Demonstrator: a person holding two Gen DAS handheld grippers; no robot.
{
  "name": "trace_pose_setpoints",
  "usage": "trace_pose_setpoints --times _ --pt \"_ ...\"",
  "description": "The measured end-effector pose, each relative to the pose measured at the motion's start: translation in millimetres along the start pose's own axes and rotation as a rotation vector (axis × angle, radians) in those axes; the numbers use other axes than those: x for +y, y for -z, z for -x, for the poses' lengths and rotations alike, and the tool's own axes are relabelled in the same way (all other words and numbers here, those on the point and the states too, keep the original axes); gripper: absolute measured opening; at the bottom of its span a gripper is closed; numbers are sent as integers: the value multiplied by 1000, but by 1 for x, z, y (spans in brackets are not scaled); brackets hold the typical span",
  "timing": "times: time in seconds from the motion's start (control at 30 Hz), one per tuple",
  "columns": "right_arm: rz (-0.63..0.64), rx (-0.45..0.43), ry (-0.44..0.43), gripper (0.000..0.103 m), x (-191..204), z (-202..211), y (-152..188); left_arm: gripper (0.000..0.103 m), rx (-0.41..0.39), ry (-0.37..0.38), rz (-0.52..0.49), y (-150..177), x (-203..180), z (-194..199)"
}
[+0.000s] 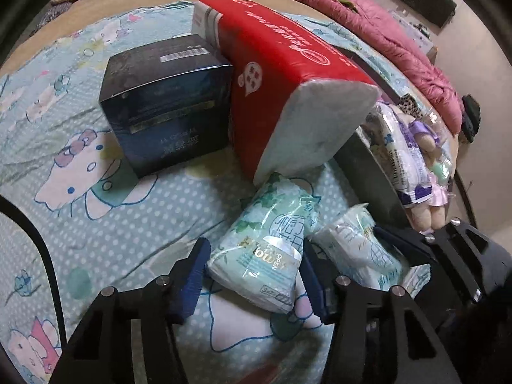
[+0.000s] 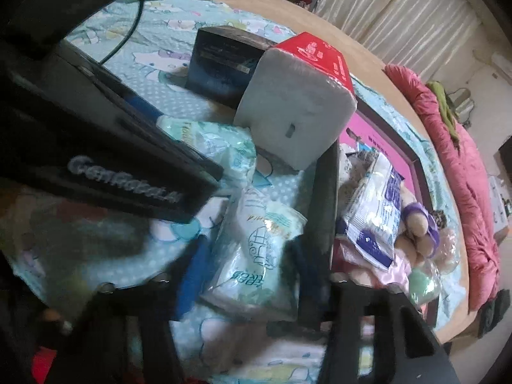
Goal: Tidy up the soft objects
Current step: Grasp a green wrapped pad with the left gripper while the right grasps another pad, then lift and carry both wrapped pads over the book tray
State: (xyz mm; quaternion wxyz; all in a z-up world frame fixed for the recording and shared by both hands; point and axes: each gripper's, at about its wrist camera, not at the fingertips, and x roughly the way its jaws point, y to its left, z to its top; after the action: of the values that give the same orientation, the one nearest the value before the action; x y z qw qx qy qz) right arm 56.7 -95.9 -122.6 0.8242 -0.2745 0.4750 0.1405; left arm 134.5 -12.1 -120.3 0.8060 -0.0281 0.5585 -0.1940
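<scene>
Left gripper [image 1: 254, 283] pinched one tissue pack [image 1: 262, 249]; right gripper [image 2: 246, 275] straddled another pack [image 2: 256, 256], grip uncertain.

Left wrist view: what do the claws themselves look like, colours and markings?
The left claw has black angular arms with silver bolt heads and ribbed blue pads. The right claw looks the same build, though blurred. In the right wrist view, the left unit's black body carries raised lettering, too blurred to read fully.

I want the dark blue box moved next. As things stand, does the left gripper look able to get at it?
Probably not straight away: the left gripper has a pale green tissue pack between its fingers. Once that is let go, the dark blue box stands uncovered on the bedsheet, its near side free.
</scene>
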Motion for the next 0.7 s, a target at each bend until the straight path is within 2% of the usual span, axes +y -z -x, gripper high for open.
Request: trace_pose_setpoints --times 0.1,0.2,0.37,0.47,0.53,0.63,0.7 --pt "-22 -17 -40 39 -8 -1 -2 51 -11 -7 2 4 1 5" --pt "-95 -74 -129 33 -25 11 -2 50 -24 -27 21 9 3 13" --pt "-216 -178 -287 31 -53 34 0 49 -53 -57 54 23 6 37" --pt "-262 -235 -331 31 -66 45 1 49 -84 -77 60 27 0 54" --pt "-272 -279 -324 31 -72 56 0 49 -117 -93 68 29 -6 69" --pt "-302 -338 -326 30 -77 74 5 49 -169 -64 78 26 -23 89" --pt "-328 -375 -320 30 -83 87 9 49 -195 -81 60 23 -36 99"
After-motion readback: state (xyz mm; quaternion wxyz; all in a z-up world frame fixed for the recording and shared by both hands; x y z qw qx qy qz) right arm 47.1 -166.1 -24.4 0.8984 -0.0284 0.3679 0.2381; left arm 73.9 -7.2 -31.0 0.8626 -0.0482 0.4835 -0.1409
